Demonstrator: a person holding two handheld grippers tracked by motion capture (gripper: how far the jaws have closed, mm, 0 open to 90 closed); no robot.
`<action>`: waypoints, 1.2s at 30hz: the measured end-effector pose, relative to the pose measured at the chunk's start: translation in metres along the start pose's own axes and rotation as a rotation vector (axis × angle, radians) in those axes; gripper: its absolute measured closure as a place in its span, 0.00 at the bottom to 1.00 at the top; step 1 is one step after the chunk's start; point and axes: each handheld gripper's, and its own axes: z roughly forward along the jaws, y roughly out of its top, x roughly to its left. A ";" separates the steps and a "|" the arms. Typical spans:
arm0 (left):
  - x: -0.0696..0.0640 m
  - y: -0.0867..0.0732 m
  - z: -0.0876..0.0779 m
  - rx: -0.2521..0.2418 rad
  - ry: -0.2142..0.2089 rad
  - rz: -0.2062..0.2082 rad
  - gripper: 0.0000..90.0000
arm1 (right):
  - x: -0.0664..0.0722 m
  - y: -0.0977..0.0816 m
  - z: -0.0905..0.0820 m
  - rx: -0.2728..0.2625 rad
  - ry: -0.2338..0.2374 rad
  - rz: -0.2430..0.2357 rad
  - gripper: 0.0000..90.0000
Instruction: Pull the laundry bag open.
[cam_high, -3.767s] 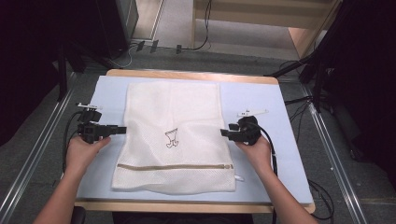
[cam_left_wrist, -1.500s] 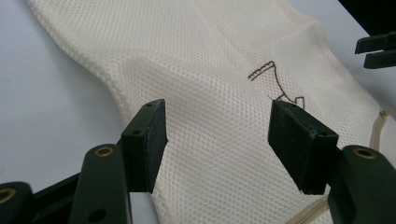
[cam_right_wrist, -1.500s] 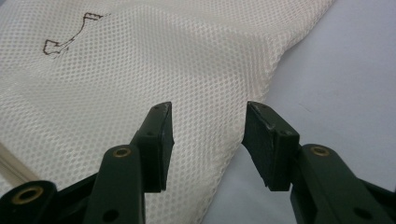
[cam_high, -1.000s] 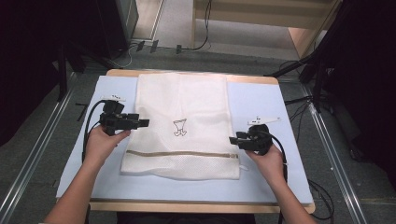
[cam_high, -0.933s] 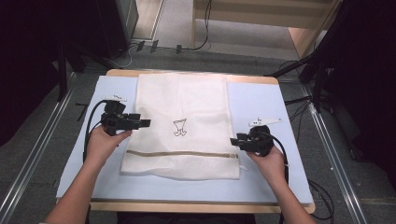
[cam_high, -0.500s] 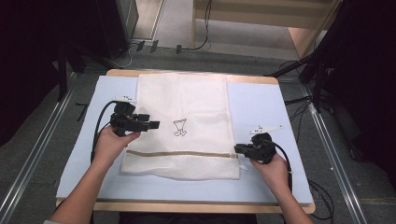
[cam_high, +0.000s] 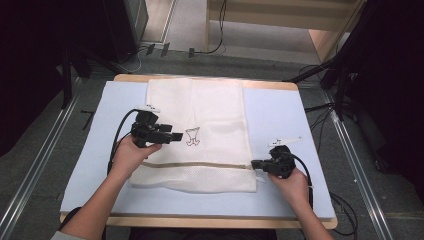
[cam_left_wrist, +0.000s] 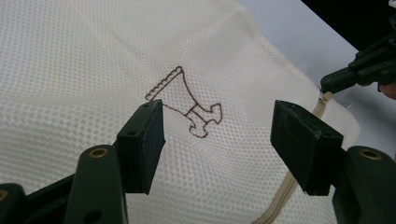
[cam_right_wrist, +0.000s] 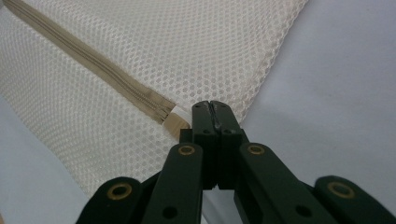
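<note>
I see my left gripper (cam_high: 176, 136) at the left middle of the high view. Its fingers (cam_left_wrist: 142, 142) stand wide open and hold nothing. They hang just over the white mesh bag (cam_high: 200, 135). In the left gripper view, a small brown drawing (cam_left_wrist: 189, 108) on the bag sits between the two fingers, closer to the left one.

The mesh bag lies flat in the middle of the worktop (cam_high: 80, 165). It is on a pale blue mat (cam_high: 275, 115). The bag reaches from the top middle of the high view down to the lower middle. A tan zipper (cam_high: 200, 164) runs across the bag near its lower end.

My right gripper (cam_high: 255, 163) is at the lower right of the high view, at the right edge of the bag. Its fingers (cam_right_wrist: 205, 116) have just been closing, and now they are pressed all the way together. In the right gripper view, the tips sit right at the end of the zipper, where a small white tab (cam_right_wrist: 180, 112) sticks out. The tab goes under the tips, but I cannot tell if they really pinch it. The blue mat is on the right side of that view.
</note>
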 end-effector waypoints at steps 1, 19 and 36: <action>0.000 0.000 0.000 0.000 0.000 0.000 0.41 | 0.000 0.000 0.000 0.000 0.000 0.000 1.00; -0.025 0.003 0.021 0.038 -0.067 0.061 0.43 | 0.020 0.005 0.003 -0.017 0.011 -0.043 1.00; -0.049 0.003 0.041 0.082 -0.100 0.123 0.46 | 0.026 0.008 0.000 -0.038 -0.013 -0.086 1.00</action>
